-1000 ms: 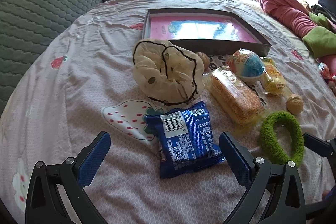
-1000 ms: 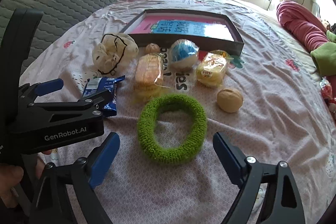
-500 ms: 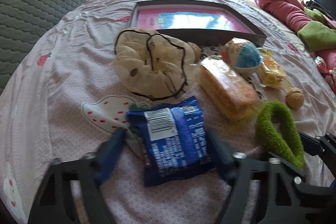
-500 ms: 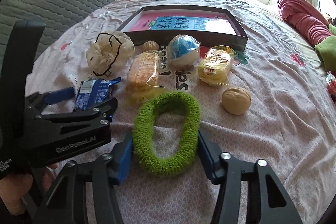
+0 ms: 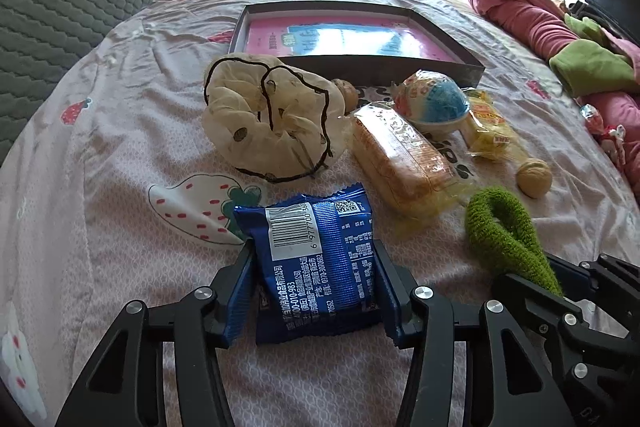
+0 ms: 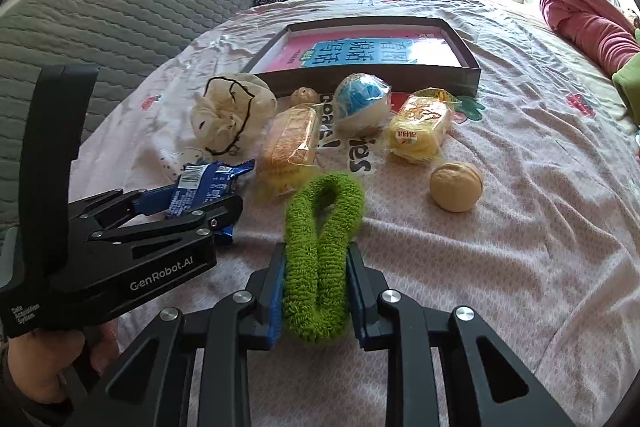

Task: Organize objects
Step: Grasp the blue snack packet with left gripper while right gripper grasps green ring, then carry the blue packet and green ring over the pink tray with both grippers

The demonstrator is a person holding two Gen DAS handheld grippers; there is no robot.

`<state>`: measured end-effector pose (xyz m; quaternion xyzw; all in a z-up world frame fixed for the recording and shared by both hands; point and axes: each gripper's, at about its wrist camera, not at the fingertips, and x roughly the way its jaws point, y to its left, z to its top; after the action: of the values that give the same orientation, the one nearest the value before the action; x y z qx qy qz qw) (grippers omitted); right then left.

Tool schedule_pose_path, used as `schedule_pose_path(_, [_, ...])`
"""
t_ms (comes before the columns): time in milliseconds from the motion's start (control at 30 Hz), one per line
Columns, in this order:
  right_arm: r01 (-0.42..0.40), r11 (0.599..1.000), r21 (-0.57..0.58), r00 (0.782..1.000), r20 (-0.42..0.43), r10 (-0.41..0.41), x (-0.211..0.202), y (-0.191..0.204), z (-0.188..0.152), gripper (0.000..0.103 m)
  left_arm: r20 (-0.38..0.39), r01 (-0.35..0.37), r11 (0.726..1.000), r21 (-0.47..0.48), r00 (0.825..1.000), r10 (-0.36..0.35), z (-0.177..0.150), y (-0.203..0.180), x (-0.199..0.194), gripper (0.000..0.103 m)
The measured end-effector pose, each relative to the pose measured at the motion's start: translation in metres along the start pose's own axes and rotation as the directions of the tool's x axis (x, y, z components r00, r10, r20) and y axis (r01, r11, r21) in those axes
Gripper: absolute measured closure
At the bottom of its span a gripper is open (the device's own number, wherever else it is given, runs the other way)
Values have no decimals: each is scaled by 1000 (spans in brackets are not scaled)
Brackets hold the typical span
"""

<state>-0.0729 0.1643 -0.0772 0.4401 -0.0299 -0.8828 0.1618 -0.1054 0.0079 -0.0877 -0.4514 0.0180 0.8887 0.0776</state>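
Two items clamped at once, near on the bed.
The blue snack packet [image 5: 320, 267] is pinched by the left gripper [image 5: 314, 291], the green scrunchie [image 6: 320, 247] squeezed flat by the right gripper [image 6: 316, 291], presumably for the far box [image 6: 464, 75].

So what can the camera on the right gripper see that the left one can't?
Only the right view shows the person's hand holding the left gripper from the side, and the box's blue lettering clearly. Only the left view shows the blue snack packet's barcode face and the dark screen at far right. Both show the green scrunchie squeezed in the right gripper, the cream scrunchie and the walnut.
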Motion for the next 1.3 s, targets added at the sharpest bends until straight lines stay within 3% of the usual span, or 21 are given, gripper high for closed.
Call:
schedule_pose_path(600, [-12, 1000, 26, 999, 43, 11, -37, -14, -2, 76, 39, -5, 1000, 15, 999, 5, 1, -13, -36, 48])
schedule_pose_path(1300, [3, 1000, -17, 989, 149, -1, -79, -15, 35, 76, 155, -34, 999, 42, 988, 27, 43, -44, -94, 48])
